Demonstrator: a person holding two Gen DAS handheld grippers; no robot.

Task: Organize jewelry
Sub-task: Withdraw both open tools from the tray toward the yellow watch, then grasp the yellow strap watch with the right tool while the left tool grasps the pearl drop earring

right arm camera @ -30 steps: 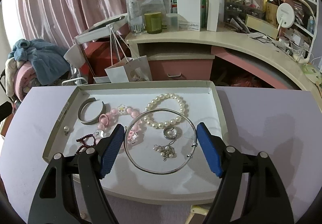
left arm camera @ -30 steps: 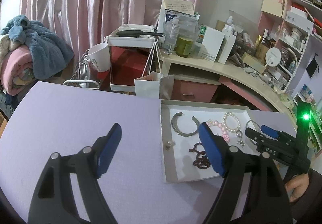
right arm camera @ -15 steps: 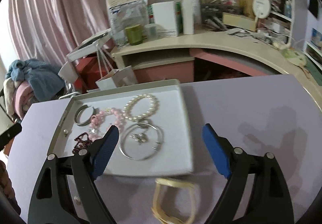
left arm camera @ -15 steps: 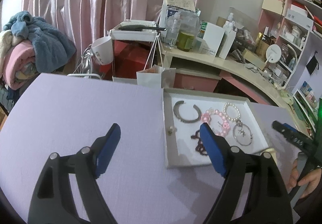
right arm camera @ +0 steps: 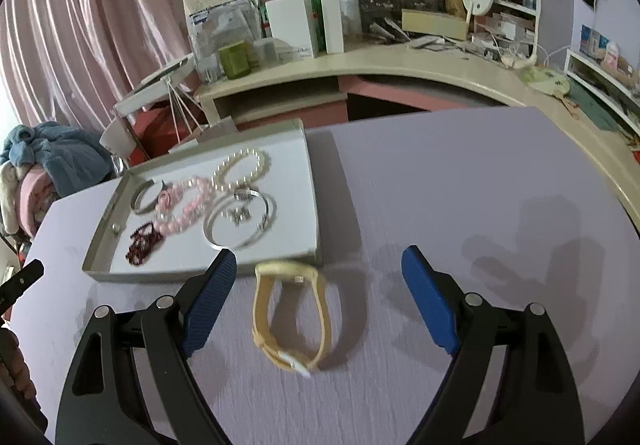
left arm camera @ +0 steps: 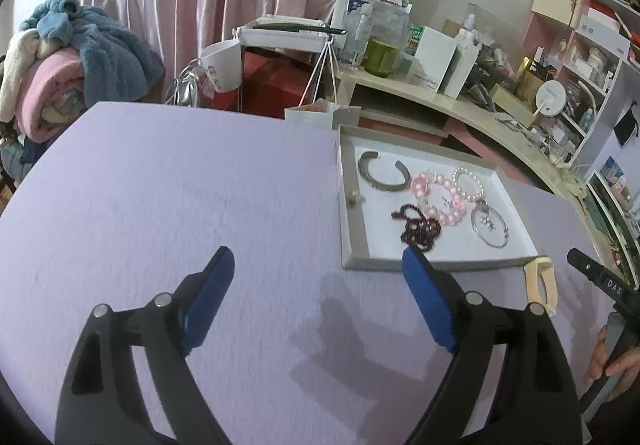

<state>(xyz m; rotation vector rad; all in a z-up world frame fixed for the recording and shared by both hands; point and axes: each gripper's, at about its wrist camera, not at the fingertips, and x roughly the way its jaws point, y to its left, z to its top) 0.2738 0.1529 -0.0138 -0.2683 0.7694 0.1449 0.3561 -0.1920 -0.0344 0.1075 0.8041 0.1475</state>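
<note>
A shallow grey tray (left arm camera: pixel 346 205) (right arm camera: pixel 316 181) on the lilac table holds a metal cuff (left arm camera: pixel 382 175), a pink bead bracelet (right arm camera: pixel 186 207), a pearl bracelet (right arm camera: pixel 240 165), a silver bangle (right arm camera: pixel 240 223) and dark red beads (left arm camera: pixel 418 227). A yellow watch (right arm camera: pixel 290 319) (left arm camera: pixel 540 285) lies on the table just in front of the tray's near edge. My right gripper (right arm camera: pixel 316 293) is open and empty, its jaws either side of the watch and above it. My left gripper (left arm camera: pixel 318 299) is open and empty over bare table, left of the tray.
A curved cream desk (right arm camera: pixel 400 65) crowded with boxes and bottles stands behind the table. A pile of blankets (left arm camera: pixel 76 57) sits at the far left. Shelves (left arm camera: pixel 592 57) line the right wall. The lilac table (left arm camera: pixel 180 185) stretches wide around the tray.
Both grippers have pulled back from the tray toward the near side of the table. The yellow watch has come into the right wrist view, between the open jaws.
</note>
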